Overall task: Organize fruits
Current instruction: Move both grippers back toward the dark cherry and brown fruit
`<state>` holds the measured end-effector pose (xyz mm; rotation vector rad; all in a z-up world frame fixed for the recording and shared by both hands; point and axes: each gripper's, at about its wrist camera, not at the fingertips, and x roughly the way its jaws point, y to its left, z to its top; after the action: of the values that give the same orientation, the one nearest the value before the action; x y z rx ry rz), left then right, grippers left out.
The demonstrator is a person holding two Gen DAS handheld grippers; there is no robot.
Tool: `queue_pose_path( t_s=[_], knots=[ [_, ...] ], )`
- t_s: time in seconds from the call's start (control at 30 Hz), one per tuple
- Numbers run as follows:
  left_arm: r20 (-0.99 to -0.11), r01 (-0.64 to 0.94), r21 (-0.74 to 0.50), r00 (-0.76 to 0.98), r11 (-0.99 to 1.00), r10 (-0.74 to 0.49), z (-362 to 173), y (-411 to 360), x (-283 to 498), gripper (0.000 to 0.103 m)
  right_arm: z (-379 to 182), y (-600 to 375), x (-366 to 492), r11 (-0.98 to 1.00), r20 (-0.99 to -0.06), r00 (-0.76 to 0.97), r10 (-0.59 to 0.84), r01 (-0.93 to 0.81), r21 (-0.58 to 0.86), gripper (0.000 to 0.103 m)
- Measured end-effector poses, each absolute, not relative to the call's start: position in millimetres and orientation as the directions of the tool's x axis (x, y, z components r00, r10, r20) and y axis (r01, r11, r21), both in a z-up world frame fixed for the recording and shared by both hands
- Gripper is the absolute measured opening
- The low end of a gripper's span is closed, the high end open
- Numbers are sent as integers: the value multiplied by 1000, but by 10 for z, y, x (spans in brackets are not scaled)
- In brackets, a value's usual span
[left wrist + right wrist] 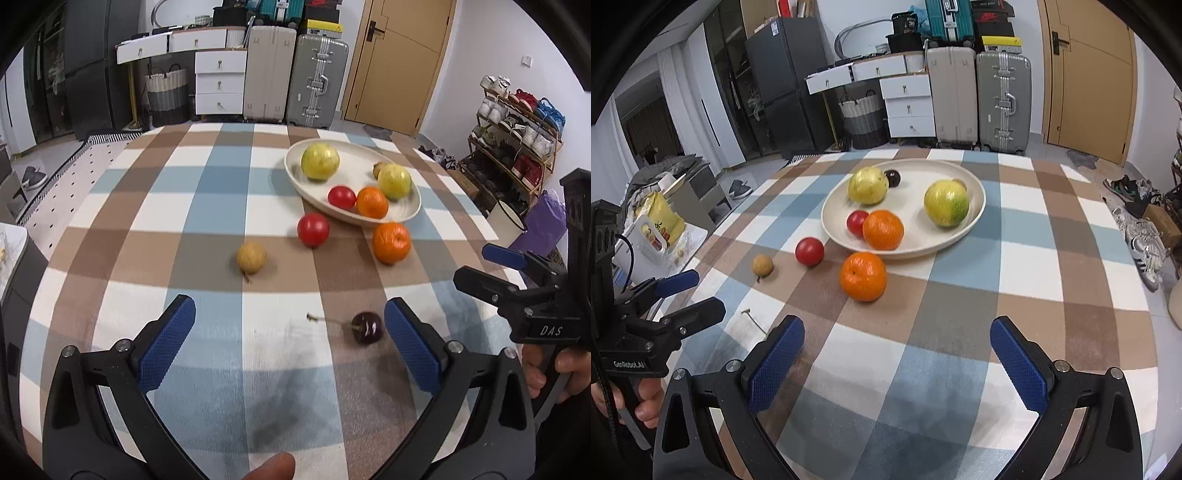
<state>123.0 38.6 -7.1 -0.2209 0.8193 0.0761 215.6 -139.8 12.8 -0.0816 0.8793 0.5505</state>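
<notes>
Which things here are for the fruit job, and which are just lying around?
For the job:
plate
orange on the cloth
red tomato on the cloth
small brown fruit
dark cherry

Just lying around:
suitcases
shoe rack
white drawers
basket

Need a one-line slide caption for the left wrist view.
Open left claw nears a dark cherry; plate of fruit beyond.
</notes>
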Motion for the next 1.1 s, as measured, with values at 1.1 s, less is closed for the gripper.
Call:
queue_pose_path(
  t_s=[1.1],
  knots=[
    [-798, -250, -187, 602, 950, 1, -500, 618, 1080, 102, -299, -677, 1914, 747, -823, 341, 454, -649, 143, 86]
  ],
)
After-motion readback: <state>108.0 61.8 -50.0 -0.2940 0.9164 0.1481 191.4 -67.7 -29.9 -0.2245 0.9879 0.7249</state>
